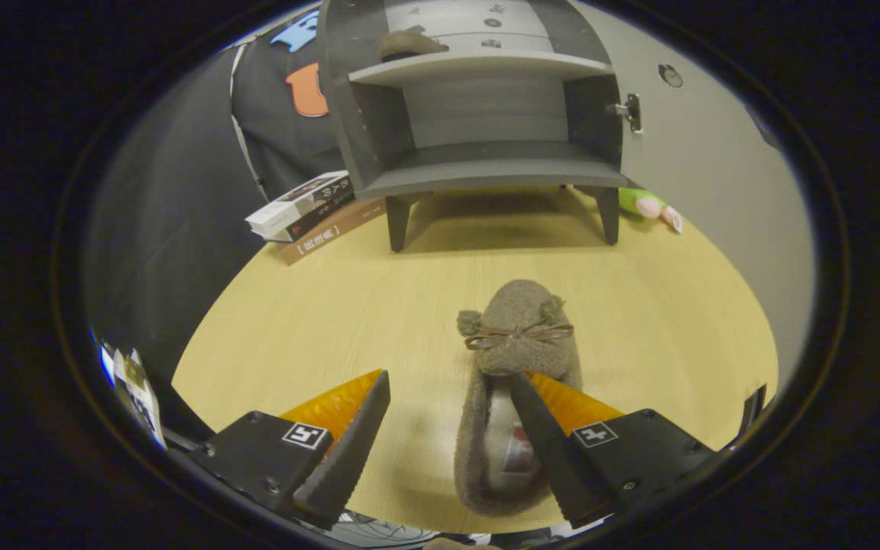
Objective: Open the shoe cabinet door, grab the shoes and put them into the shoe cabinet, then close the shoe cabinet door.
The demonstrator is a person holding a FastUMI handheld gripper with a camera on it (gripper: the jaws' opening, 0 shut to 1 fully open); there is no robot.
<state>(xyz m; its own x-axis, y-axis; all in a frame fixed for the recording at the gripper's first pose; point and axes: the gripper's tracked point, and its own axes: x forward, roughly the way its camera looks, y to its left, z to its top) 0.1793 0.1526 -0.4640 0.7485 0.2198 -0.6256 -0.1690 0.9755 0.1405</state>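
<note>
A fuzzy brown slipper (516, 336) with a small bow lies on the light wooden table (333, 321), toe pointing toward the cabinet. My gripper (451, 378) is open just above its heel end; the right finger (539, 428) overlaps the slipper's opening, the left finger (356, 435) stands to its left over bare table. Beyond, the grey shoe cabinet (486, 160) stands on short legs with its door (715, 168) swung open to the right. A second brown slipper (409, 43) rests on the cabinet's upper shelf. The lower shelf holds nothing.
A stack of books (310, 210) lies left of the cabinet's legs. A green and pink soft toy (650, 205) sits behind the right leg by the open door. Black cloth hangs behind and to the left.
</note>
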